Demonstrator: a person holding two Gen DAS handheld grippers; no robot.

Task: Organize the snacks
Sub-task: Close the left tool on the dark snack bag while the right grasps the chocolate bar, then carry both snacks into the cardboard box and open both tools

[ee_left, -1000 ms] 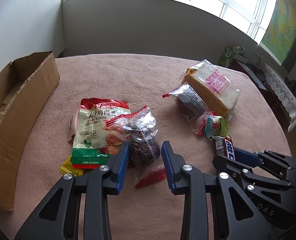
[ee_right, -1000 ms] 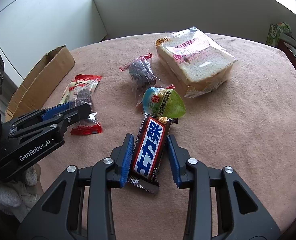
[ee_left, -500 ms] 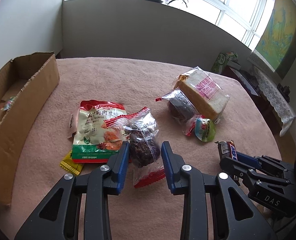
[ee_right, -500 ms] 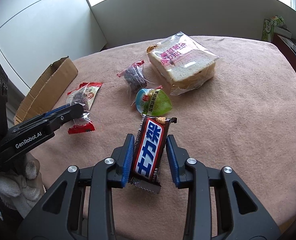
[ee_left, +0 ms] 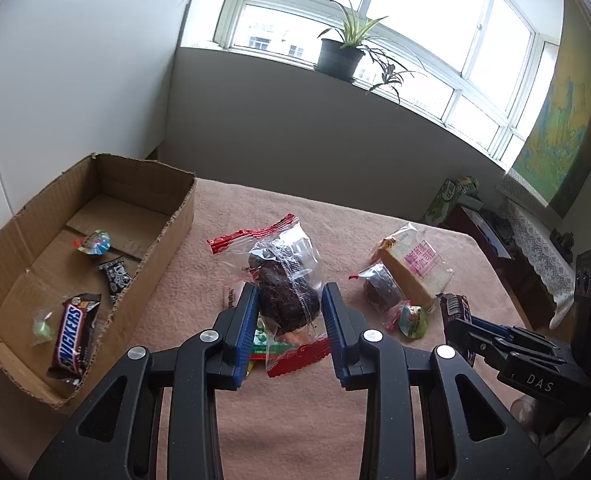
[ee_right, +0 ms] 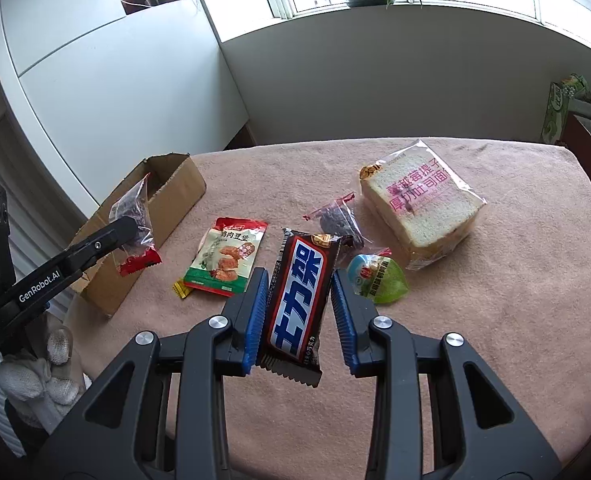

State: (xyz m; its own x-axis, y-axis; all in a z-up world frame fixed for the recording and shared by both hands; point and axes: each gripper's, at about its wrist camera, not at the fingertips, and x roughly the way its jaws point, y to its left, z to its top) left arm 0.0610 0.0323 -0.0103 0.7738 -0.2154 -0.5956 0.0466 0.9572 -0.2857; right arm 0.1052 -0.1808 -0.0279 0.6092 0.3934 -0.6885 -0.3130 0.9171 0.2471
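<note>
My left gripper point(ee_left: 288, 317) is clamped on a clear-wrapped dark cake point(ee_left: 285, 292), red-crimped at both ends. The packet is off the cloth and stands up between the blue pads. From the right wrist view I see the same packet hanging in that gripper in front of the cardboard box point(ee_right: 157, 216).

My right gripper point(ee_right: 297, 314) is clenched on a brown chocolate bar point(ee_right: 299, 304) with a blue and white label. The bar is gripped by its long edges, upper end tilted away from the camera, and is clear of the table.

Box sits at the left edge of the table point(ee_left: 315, 432), open top. Inside, seen from the left wrist: a Snickers bar point(ee_left: 71, 338), a small black patterned packet point(ee_left: 115, 276), a round jelly cup point(ee_left: 94, 242), and a small clear sweet with a green centre point(ee_left: 41, 326).

On the pink cloth, from the right wrist view: a chicken snack pouch point(ee_right: 225, 260) beside the box, a yellow sachet point(ee_right: 181, 290) poking out from under its lower corner. Just behind the held bar lies a second dark cake in clear wrap point(ee_right: 337, 222). A green jelly cup point(ee_right: 379, 280) is near my right pad. A wrapped loaf of sliced bread point(ee_right: 419, 204) is just beyond it.

A white-gloved hand point(ee_right: 43, 376) is on the left grip handle.
</note>
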